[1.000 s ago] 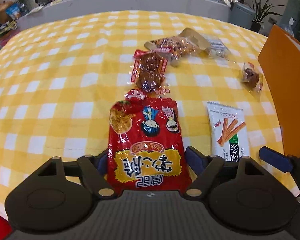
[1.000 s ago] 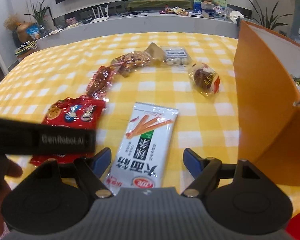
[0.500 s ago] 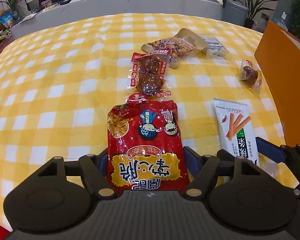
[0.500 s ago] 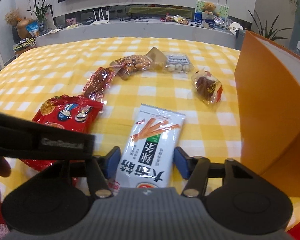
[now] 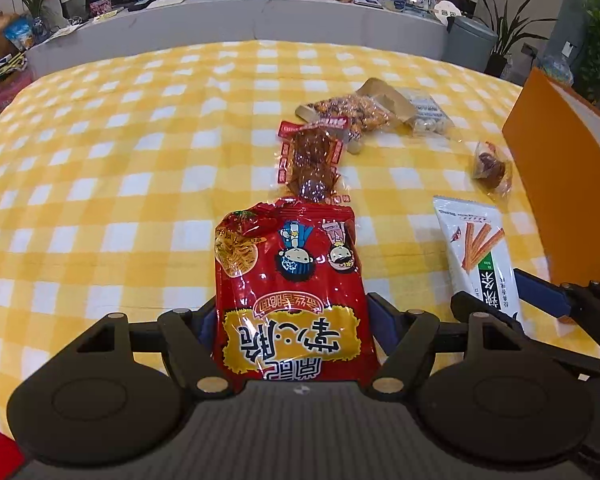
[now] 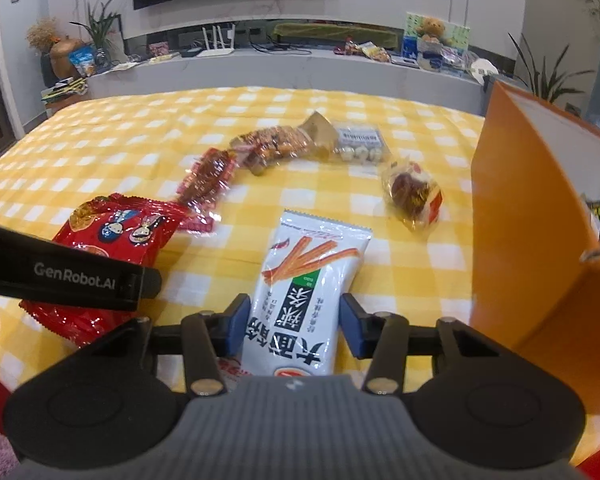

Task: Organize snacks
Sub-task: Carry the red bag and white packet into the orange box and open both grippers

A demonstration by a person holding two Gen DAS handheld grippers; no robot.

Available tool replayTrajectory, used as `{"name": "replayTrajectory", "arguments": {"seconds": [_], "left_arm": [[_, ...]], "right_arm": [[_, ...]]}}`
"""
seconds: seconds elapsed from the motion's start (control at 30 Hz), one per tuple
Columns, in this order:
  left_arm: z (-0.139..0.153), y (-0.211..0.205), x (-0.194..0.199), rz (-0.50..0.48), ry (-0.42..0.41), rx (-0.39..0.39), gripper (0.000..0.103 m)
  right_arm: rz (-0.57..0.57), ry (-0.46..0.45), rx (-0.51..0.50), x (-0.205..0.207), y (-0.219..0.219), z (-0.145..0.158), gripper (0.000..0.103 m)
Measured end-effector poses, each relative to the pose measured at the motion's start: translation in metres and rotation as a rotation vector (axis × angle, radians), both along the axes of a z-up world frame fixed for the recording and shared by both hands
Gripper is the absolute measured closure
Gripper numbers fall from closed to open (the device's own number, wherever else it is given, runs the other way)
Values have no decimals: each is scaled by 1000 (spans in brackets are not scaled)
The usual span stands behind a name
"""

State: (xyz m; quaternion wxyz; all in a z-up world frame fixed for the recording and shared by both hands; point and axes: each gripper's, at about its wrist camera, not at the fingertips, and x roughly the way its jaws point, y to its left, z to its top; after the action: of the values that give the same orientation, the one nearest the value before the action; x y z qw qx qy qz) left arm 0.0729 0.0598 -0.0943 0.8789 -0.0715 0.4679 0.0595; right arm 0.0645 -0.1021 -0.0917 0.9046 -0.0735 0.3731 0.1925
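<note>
So the left gripper (image 5: 290, 320) had its blue pads clamped on the sides of a glossy red snack bag with cartoon faces and yellow lettering (image 5: 290, 280), fingers spread wide because the bag is wide. The bag's far end looked lifted a bit off the yellow-and-white checked tablecloth (image 5: 120, 160), though I couldn't tell for sure.

The right gripper (image 6: 296, 326) was straddling the near end of a white snack packet printed with orange sticks and a green label (image 6: 308, 276), which lay flat on the cloth. Its jaws were closing in, and there looked to be a sliver of gap on each side.

Further back sat a clear pack of dark red meat pieces (image 6: 210, 178), a clear bag of brown nuts (image 6: 278, 144), a small pack of white sweets (image 6: 360, 146) and a wrapped dark snack (image 6: 412, 196). An orange cardboard box (image 6: 512, 232) stood open at the right.
</note>
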Motion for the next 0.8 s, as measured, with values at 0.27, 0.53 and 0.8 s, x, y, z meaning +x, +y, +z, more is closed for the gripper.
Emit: {"name": "replayTrajectory", "arguments": {"seconds": [0.27, 0.53, 0.8], "left_arm": [[44, -3, -7, -35, -13, -8, 20], [102, -32, 4, -167, -56, -6, 20], [155, -93, 34, -373, -97, -36, 20]], "right_arm": [[102, 47, 30, -3, -11, 49, 56], [181, 55, 35, 5, -41, 109, 56], [171, 125, 24, 28, -98, 154, 56]]}}
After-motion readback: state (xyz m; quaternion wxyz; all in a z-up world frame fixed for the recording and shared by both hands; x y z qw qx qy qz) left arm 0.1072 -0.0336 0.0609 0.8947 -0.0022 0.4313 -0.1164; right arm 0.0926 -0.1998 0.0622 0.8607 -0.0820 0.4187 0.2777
